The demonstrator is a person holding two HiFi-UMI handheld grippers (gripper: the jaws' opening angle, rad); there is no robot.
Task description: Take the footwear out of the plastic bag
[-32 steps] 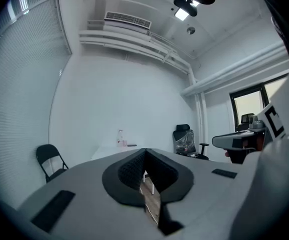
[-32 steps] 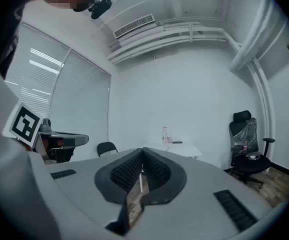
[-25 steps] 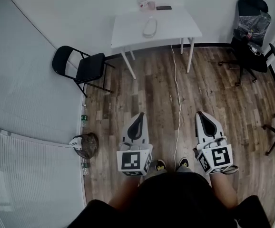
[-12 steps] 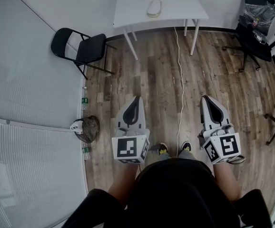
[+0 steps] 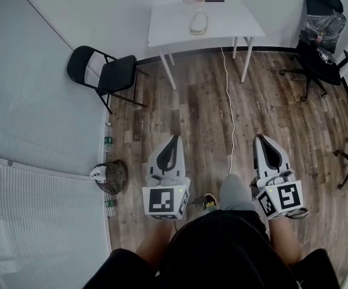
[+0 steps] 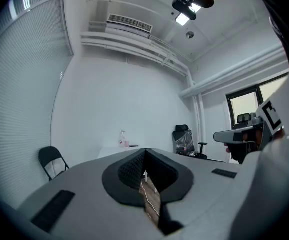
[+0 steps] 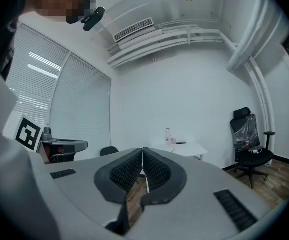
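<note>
plastic bag [image 5: 198, 21] lies on the white table [image 5: 234, 24].

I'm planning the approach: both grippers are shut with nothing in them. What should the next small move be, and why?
Probably step forward toward the white table. The left gripper and right gripper are shut and empty over the wood floor, and the pale looped object on the table, possibly the bag, lies well beyond their tips.
</note>
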